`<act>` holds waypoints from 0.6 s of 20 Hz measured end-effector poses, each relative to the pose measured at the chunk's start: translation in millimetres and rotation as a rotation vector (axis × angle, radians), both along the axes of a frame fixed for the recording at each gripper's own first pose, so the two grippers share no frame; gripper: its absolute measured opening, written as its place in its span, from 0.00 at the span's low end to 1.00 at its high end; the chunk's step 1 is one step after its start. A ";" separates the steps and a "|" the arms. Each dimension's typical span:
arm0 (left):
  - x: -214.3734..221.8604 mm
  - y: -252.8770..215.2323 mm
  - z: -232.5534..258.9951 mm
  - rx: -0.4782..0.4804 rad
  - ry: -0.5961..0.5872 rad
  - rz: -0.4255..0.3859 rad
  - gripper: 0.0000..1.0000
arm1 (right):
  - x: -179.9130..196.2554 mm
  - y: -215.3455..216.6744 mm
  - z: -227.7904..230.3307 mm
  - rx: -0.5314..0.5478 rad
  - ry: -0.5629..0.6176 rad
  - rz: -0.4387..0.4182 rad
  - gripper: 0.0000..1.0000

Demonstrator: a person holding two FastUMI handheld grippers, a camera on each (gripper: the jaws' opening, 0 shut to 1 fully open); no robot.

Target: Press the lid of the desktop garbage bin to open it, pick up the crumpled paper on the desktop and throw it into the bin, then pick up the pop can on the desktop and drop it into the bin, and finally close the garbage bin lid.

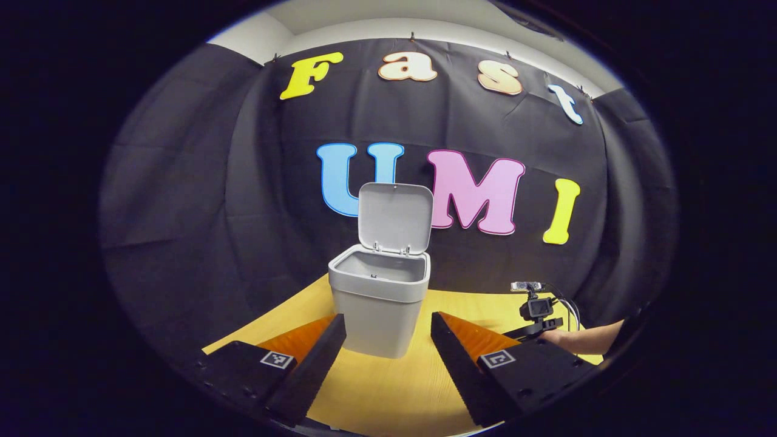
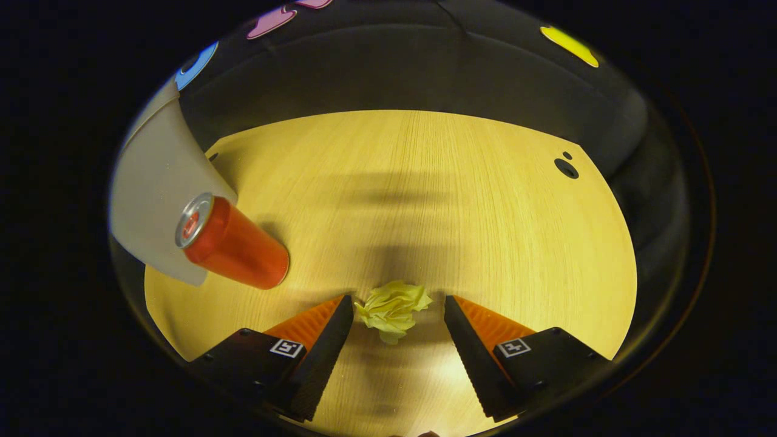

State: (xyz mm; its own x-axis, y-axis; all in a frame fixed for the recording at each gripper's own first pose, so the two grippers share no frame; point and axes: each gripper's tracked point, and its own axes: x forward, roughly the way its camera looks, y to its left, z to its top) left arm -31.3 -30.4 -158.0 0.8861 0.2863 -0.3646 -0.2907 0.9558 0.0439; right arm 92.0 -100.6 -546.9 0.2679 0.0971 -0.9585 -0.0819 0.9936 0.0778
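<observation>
Bin: the grey garbage bin (image 1: 381,303) stands on the yellow wooden desktop (image 1: 388,394), its lid (image 1: 394,217) swung up and standing upright at the far rim, the inside showing.
Crumpled paper: a pale yellow-green crumpled paper (image 2: 393,309) lies on the desktop, loosely balled with ragged folds.
Pop can: the red pop can (image 2: 232,243) with a silver top stands upright on the desktop, left of the paper and just in front of the bin's grey wall.
Right gripper: the right gripper (image 2: 397,303) is spread wide, its fingers either side of the paper; the left finger's tip looks close to the paper's edge, the right one is apart from it. Not gripping.
Left gripper: the left gripper (image 1: 387,321) is released, its fingers wide, the bin seen between them, farther off; holding nothing.
Left gripper view adds: the open lid and bin mouth, and at the right edge a hand and forearm (image 1: 583,337) with a small camera rig (image 1: 537,309) above.
Right gripper view adds: the paper, the can, two dark holes (image 2: 566,167) in the desktop at far right.
</observation>
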 end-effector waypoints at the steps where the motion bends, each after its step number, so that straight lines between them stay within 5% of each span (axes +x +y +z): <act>1: 2.4 0.0 -1.5 0.008 0.004 0.001 0.96 | -2.7 1.1 -3.1 -0.002 0.010 0.006 0.99; 6: 11.8 -7.0 1.1 0.051 0.008 -0.019 0.95 | 2.8 4.0 -4.1 -0.014 -0.013 0.014 0.90; 7: 12.2 -8.7 2.1 0.065 0.009 -0.030 0.95 | 2.3 2.1 -3.7 -0.015 -0.011 0.010 0.84; 10: 14.5 -13.5 5.6 0.090 0.010 -0.059 0.95 | -0.8 0.4 -3.3 -0.009 -0.005 0.013 0.39; 11: 15.7 -16.1 5.5 0.088 0.008 -0.069 0.95 | -1.0 -0.6 -3.0 -0.009 -0.004 0.020 0.47; 12: 16.6 -19.0 6.6 0.083 0.006 -0.078 0.95 | -2.6 -1.4 -0.7 -0.009 -0.001 0.027 0.33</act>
